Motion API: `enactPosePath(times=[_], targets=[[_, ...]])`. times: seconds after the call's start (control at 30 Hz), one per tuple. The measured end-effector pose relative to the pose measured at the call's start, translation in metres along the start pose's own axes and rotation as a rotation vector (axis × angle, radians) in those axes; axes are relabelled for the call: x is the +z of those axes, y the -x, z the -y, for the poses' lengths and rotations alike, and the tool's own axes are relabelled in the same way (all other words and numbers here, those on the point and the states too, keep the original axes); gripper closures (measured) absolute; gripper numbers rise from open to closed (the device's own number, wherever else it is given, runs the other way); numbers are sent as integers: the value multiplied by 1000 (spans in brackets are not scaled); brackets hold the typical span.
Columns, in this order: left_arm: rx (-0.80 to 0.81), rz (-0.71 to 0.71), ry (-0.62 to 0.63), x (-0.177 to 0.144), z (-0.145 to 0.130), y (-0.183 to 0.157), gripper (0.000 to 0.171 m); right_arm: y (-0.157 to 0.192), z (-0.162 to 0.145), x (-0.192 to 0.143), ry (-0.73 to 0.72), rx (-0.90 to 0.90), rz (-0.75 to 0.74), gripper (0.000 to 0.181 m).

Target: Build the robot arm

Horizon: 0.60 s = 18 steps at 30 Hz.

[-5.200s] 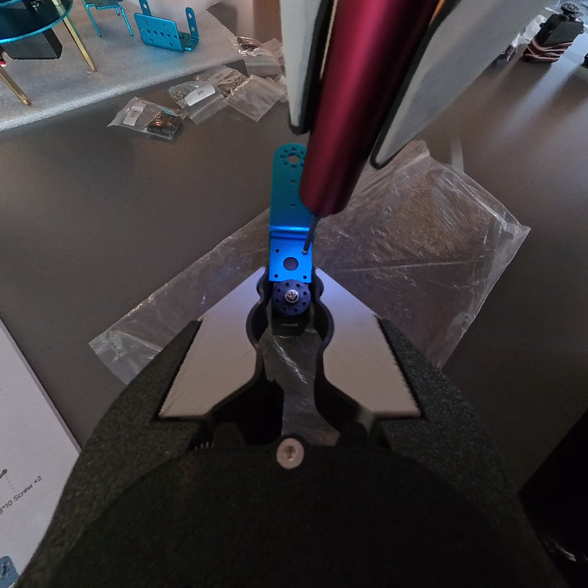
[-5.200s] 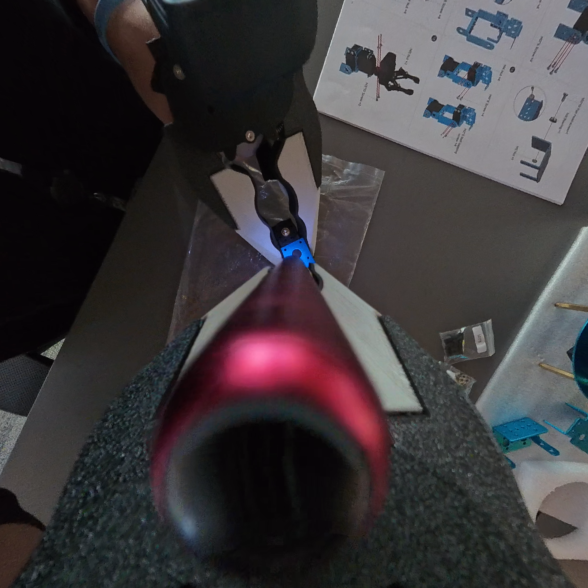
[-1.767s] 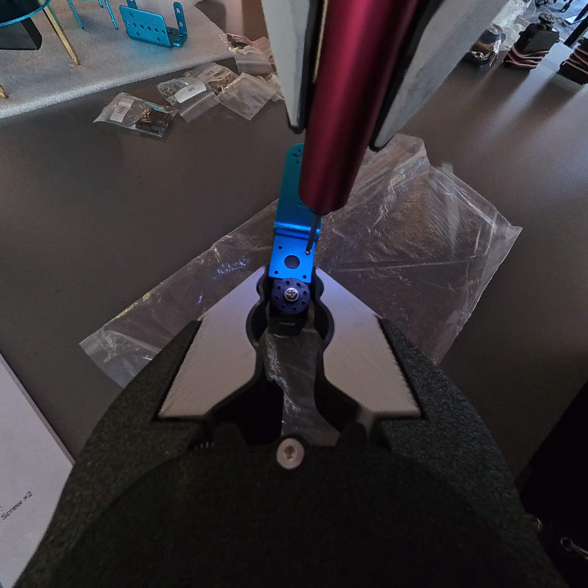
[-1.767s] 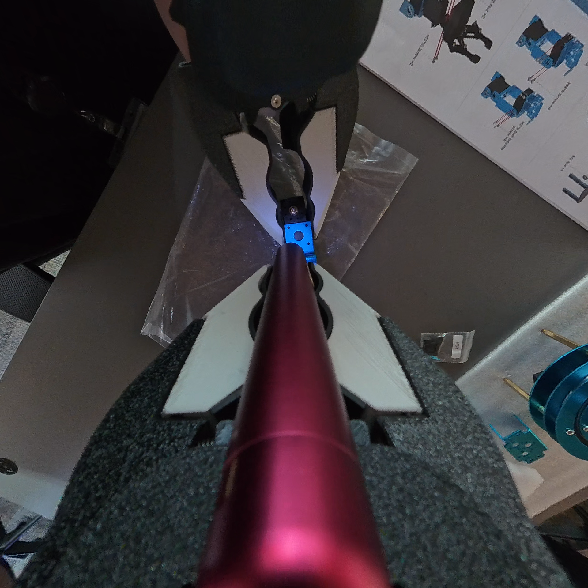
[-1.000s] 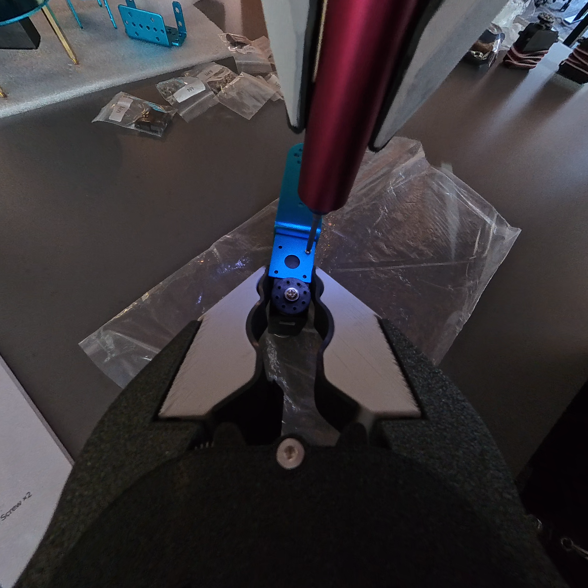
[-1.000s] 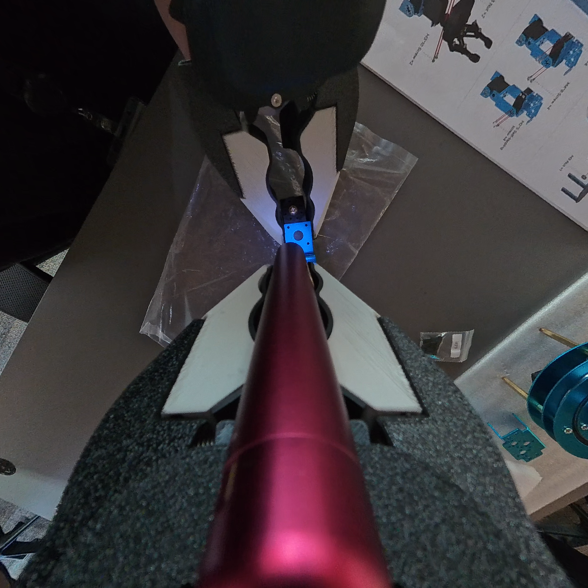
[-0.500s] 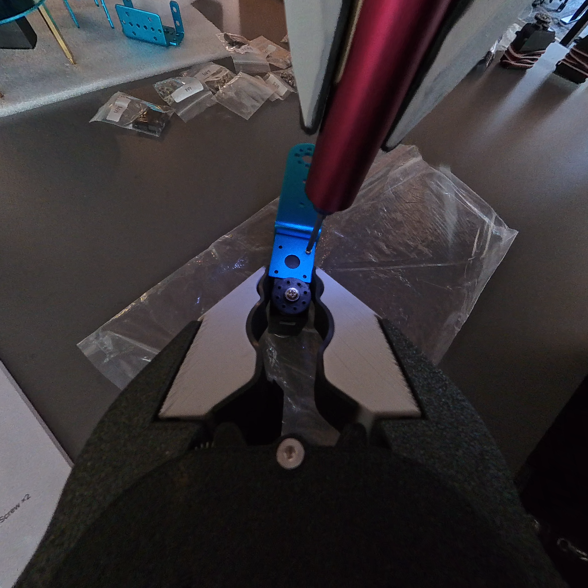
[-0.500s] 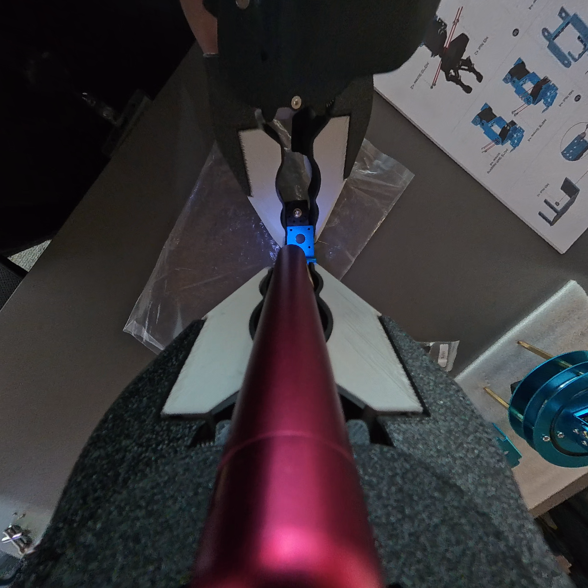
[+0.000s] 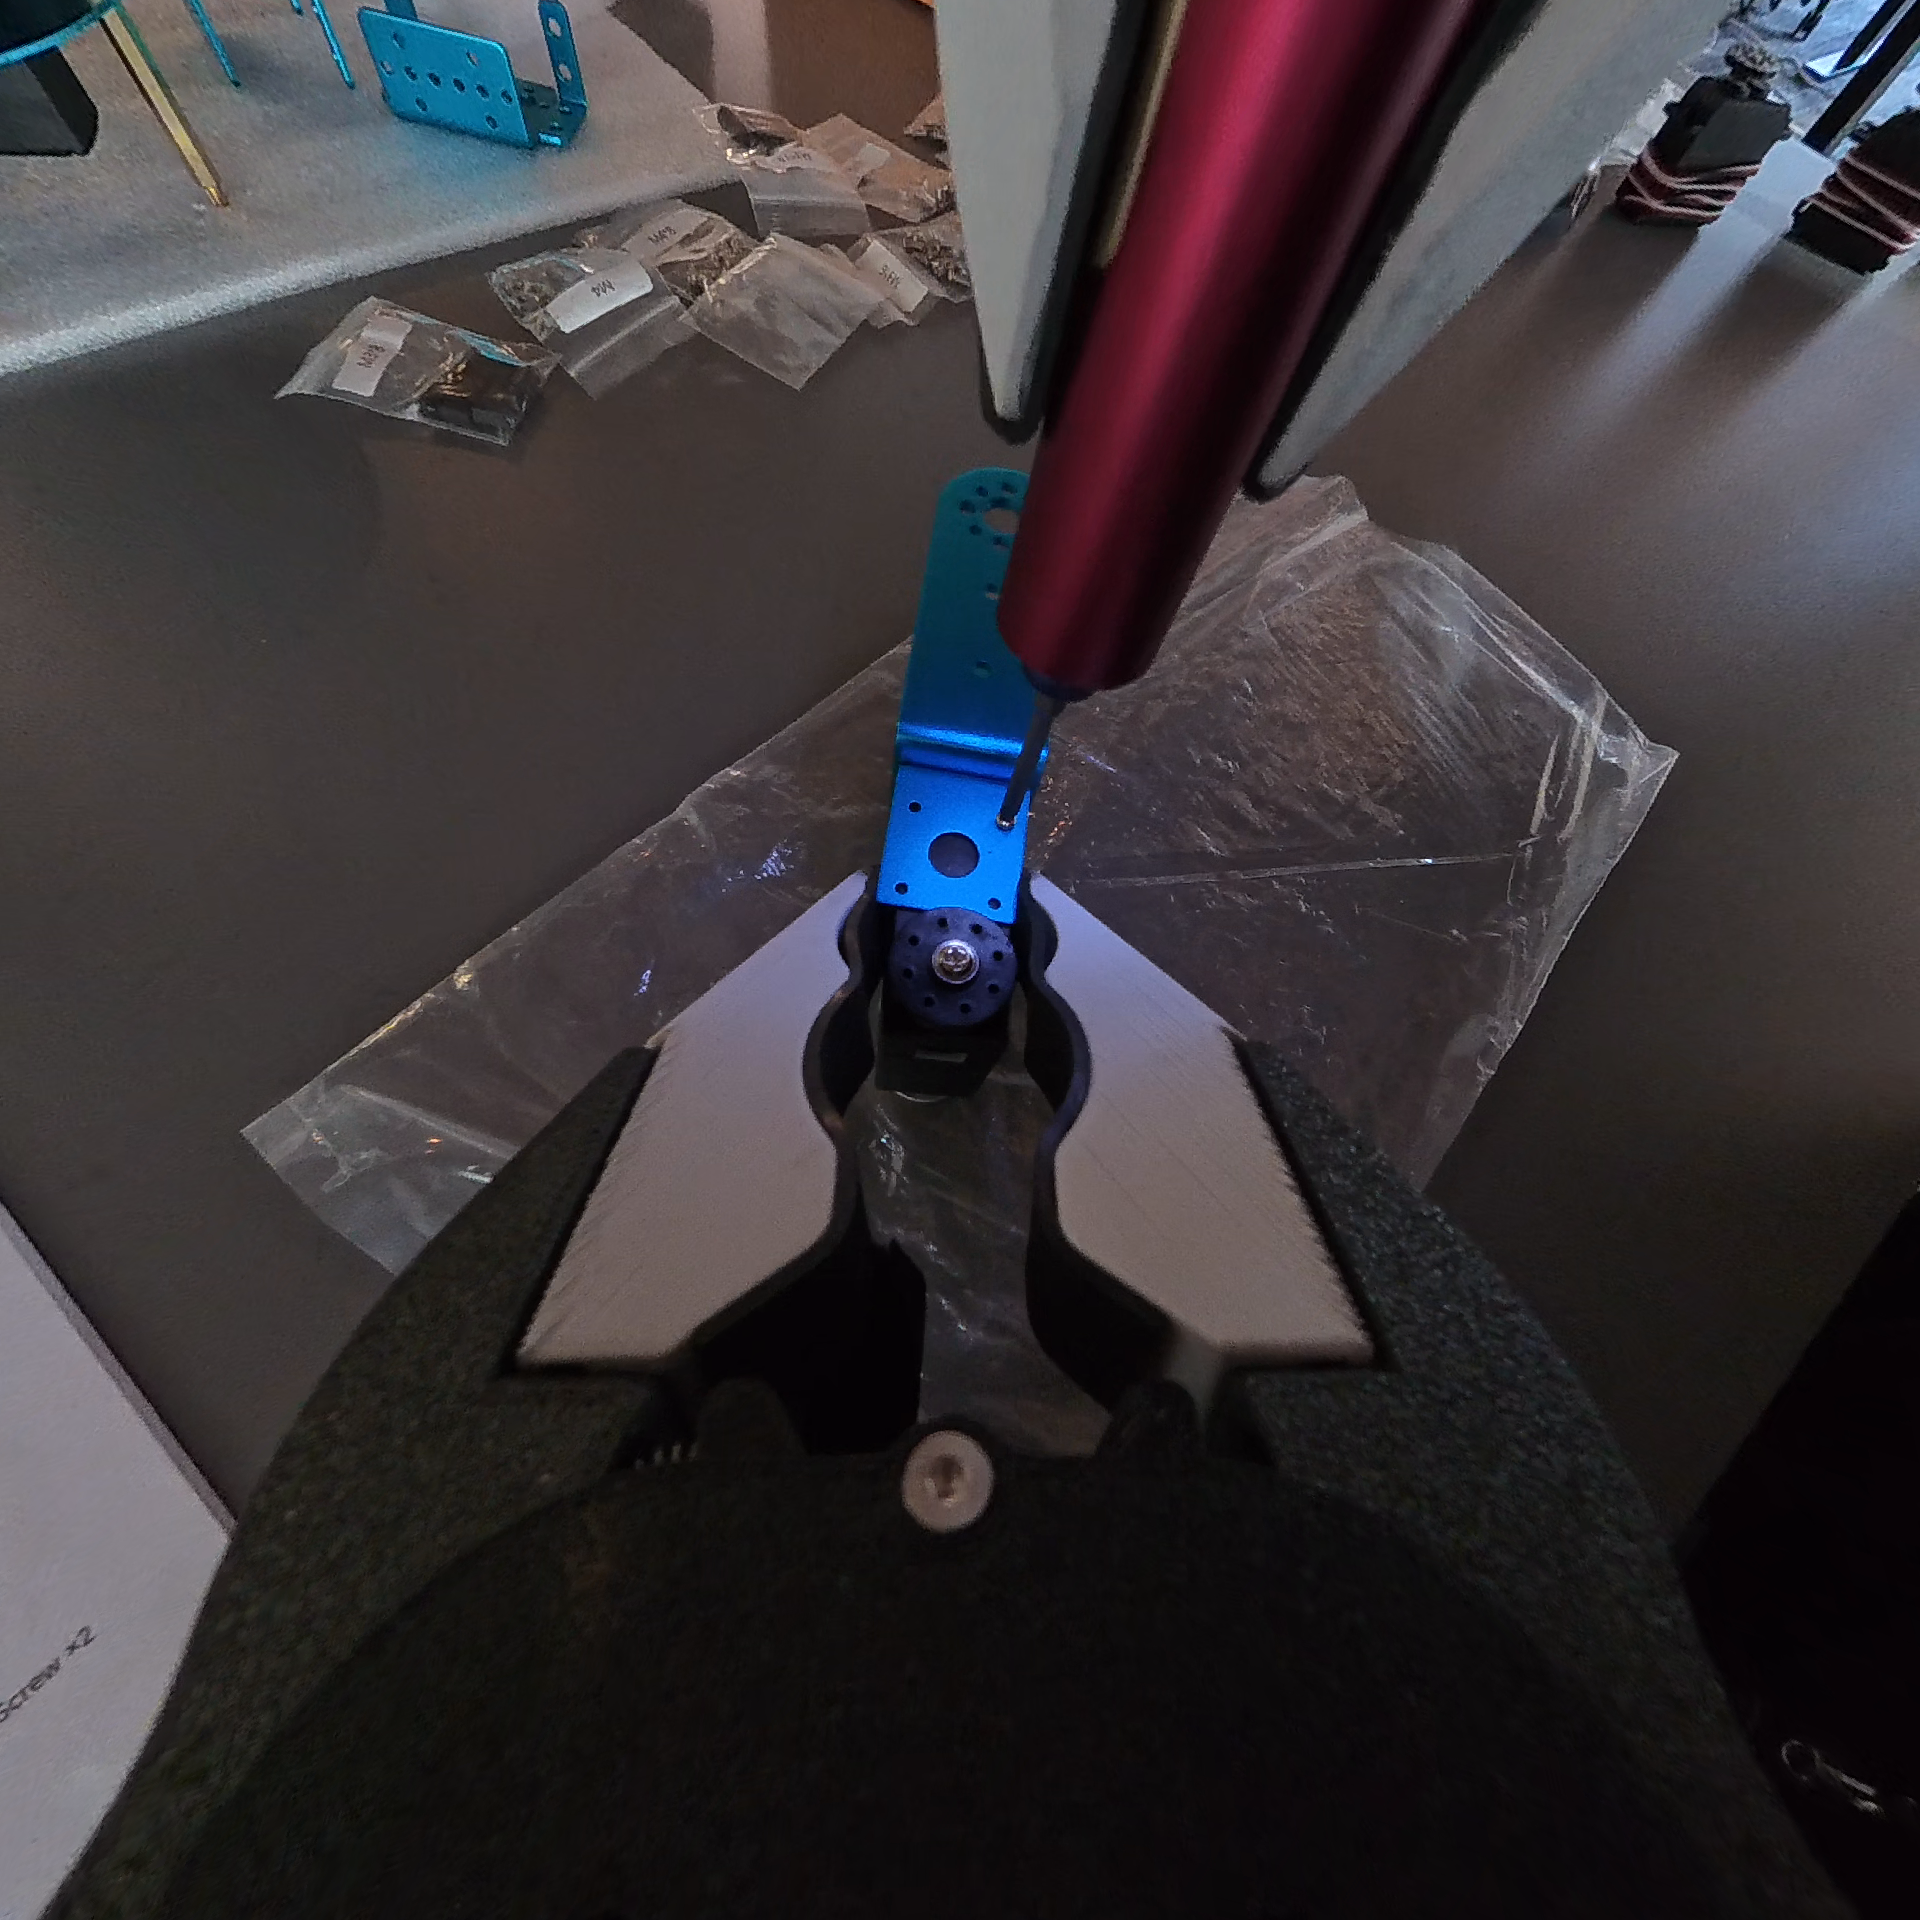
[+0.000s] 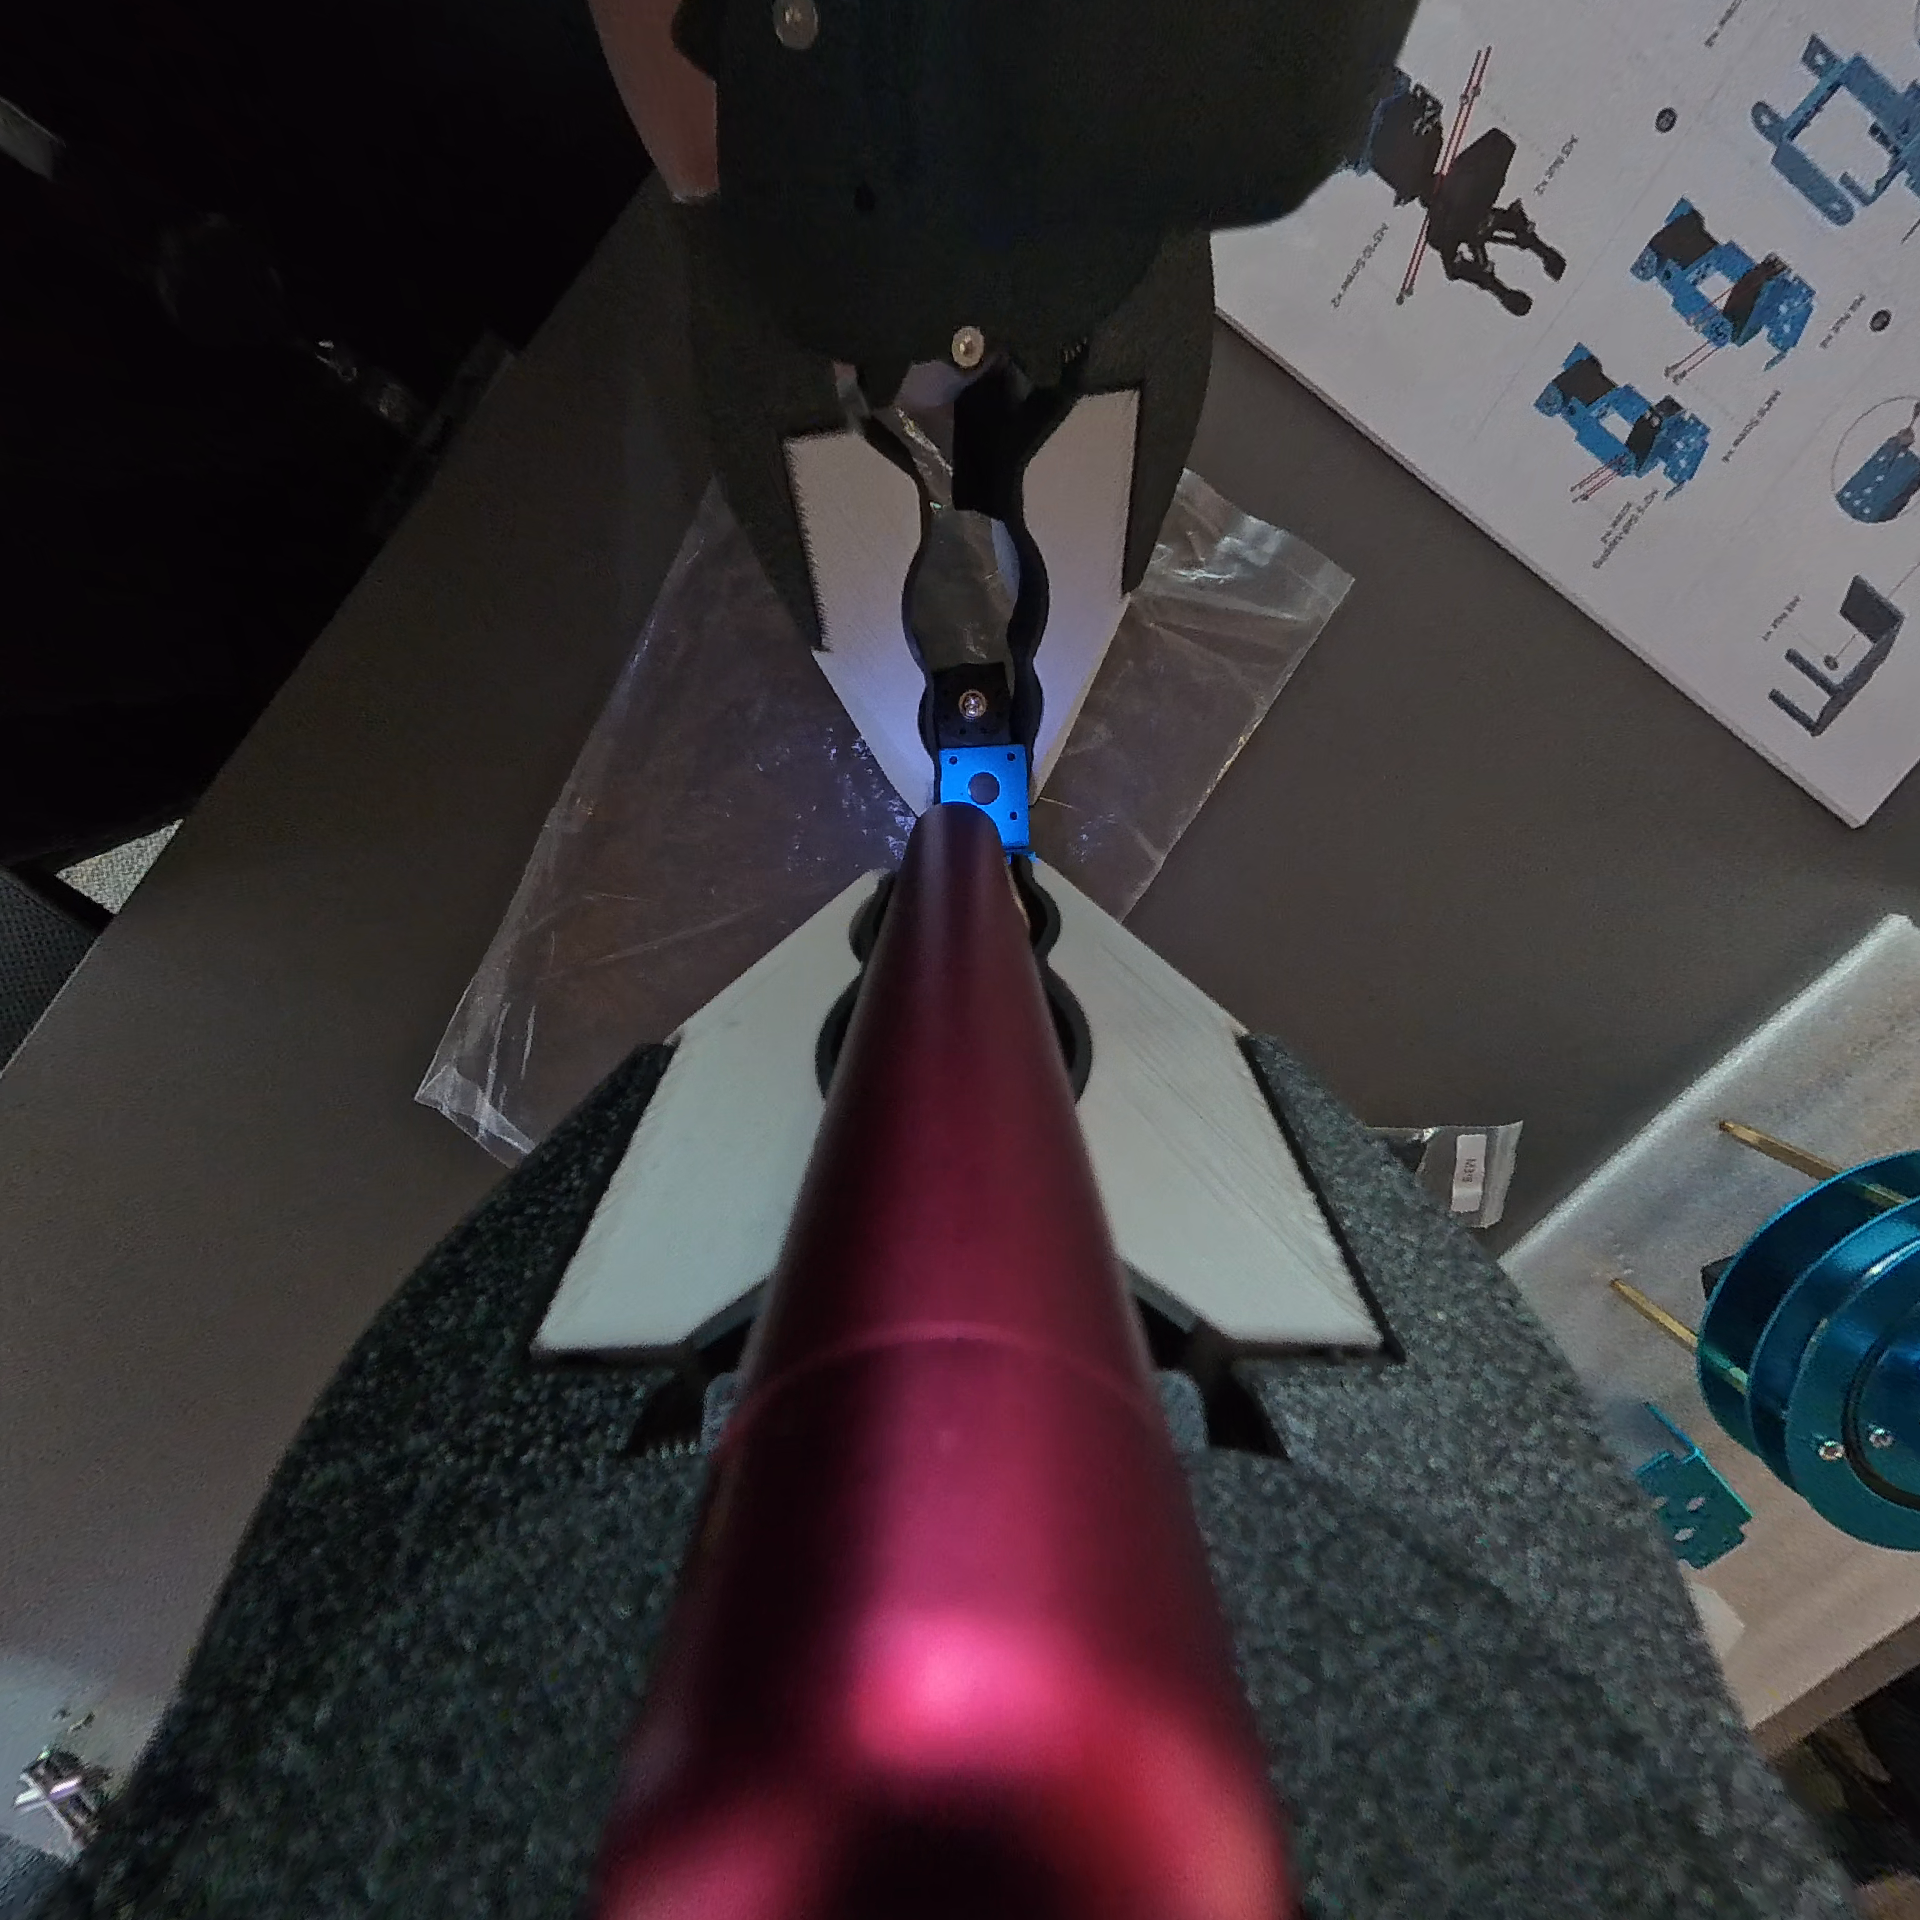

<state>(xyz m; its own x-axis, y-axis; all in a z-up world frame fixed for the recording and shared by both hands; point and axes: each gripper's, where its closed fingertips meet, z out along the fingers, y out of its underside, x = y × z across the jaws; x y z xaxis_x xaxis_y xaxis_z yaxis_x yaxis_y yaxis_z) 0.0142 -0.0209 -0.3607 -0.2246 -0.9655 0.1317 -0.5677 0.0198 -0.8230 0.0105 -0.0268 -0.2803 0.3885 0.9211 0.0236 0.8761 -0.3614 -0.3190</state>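
A black servo (image 9: 940,997) with a round horn and centre screw is clamped between the closed fingers of the left gripper (image 9: 945,935), held above a dark grey table (image 9: 416,675). A blue bracket (image 9: 961,727), bent and drilled with holes, is fixed to the servo and juts forward beyond the fingertips.

A red screwdriver (image 10: 945,1299) is gripped lengthwise by the right gripper (image 10: 951,883), its fingers closed around the metallic handle. In the left wrist view the screwdriver's thin bit (image 9: 1023,758) is seen coming down from above, with its tip set on a small hole at the right edge of the bracket's lower plate. In the right wrist view the handle hides the bit, and only the bracket's near plate and the servo are seen past its end.

A clear plastic bag (image 9: 1299,831) is spread flat on the table beneath both grippers. Small bags of hardware (image 9: 623,301) are scattered farther back, near a pale mat (image 9: 260,208) on which another blue bracket (image 9: 468,83) stands. A white sheet of assembly diagrams (image 10: 1662,312) lies on the table beyond the left gripper, and teal discs (image 10: 1818,1403) with brass rods are seen on the mat at the right edge of the right wrist view.
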Motion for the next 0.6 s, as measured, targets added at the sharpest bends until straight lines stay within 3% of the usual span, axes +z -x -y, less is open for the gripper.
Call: enactPosePath(times=[0.23, 0.37, 0.47, 0.6], targets=[[17, -22, 14, -3, -1, -4, 148, 2, 1, 0, -15, -23, 25, 159], [41, 19, -100, -12, 24, -6, 127, 3, 0, 0, -3, -14, 25, 158], [85, 5, -178, -13, 43, -12, 128, 2, 0, 0, -4, -7, 21, 158], [128, -27, -197, -4, 50, -20, 142, 1, 0, 0, -5, -2, 13, 158]])
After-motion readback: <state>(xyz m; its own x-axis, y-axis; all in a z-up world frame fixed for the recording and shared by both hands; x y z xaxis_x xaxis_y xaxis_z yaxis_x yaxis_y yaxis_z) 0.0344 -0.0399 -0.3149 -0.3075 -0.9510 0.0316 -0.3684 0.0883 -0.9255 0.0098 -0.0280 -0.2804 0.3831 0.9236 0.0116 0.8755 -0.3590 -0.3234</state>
